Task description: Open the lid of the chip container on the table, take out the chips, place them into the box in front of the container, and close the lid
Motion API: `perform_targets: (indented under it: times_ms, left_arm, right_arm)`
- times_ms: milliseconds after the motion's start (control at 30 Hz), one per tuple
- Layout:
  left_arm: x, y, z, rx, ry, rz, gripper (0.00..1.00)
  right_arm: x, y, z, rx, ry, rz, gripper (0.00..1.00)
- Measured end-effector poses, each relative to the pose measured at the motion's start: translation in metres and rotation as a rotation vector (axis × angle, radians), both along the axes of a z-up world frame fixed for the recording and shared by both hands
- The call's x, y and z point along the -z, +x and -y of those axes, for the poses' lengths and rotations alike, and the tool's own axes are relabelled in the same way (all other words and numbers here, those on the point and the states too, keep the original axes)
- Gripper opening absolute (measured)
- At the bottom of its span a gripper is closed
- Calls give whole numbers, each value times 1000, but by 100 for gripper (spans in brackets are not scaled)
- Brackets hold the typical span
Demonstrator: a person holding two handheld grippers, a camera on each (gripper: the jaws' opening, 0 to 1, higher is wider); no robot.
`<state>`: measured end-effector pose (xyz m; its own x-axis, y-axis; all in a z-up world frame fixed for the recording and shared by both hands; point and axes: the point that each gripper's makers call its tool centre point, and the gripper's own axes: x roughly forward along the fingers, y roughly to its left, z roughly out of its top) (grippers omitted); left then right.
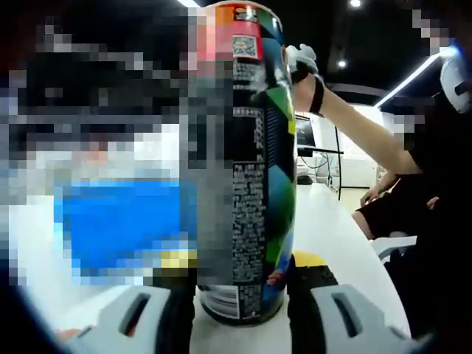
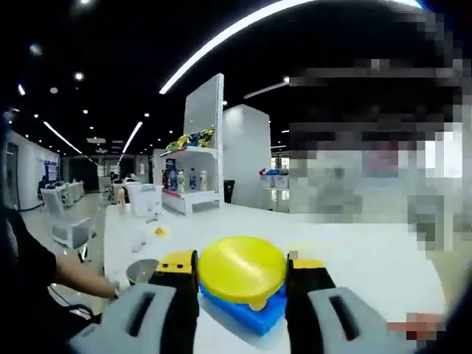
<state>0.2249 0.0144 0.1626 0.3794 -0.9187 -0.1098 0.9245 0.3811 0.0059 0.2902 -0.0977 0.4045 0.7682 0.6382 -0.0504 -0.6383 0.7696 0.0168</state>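
- Black printed-cardboard chip can (image 1: 254, 169), tall cylinder w/ multicolour panels & orange-red top band, stood upright on white table (image 1: 332, 236) in left gripper view; long axis vertical, top toward frame top.
- Left gripper (image 1: 240, 310) grasped the can low down, black pads either side of its base.
- Same view: person's bare arm (image 1: 346, 122) reached to the can's top from the right; top opening not visible, so contents couldn't be told.
- Right gripper view instead showed round yellow plastic lid (image 2: 242, 269), face-on, clamped betw. right gripper (image 2: 242, 291) jaws.
- Blue plastic box (image 2: 247, 310) sat on table just below/behind lid; interior hidden by lid, contents unclear.
- Small grey round thing (image 2: 140, 271) lay left of the jaws, too blurred to ID.
- White shelf unit (image 2: 195, 166) w/ coloured goods stood well back.
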Motion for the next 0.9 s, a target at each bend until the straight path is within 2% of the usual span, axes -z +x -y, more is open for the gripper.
perform_targets:
  times_ms: [133, 233, 300, 500, 600, 733, 900]
  left_arm:
    - [0, -1, 0, 1, 0, 1, 49]
    - [0, -1, 1, 1, 0, 1, 49]
    - [0, -1, 1, 0, 0, 1, 49]
    - [0, -1, 1, 0, 0, 2, 49]
    - [0, -1, 1, 0, 0, 3, 49]
    - [0, 0, 0, -1, 0, 4, 49]
    - [0, -1, 1, -1, 1, 7, 49]
  right_arm:
    - [2, -10, -26, -109, 21, -18, 44]
    - [12, -10, -40, -123, -37, -24, 44]
    - [17, -11, -52, -146, -46, -31, 44]
    - [29, -34, -95, -296, -48, -71, 44]
    - [35, -40, -108, -312, -84, -61, 44]
    - [43, -53, -123, -390, -114, -64, 44]
    - [53, -61, -136, -415, -156, -71, 44]
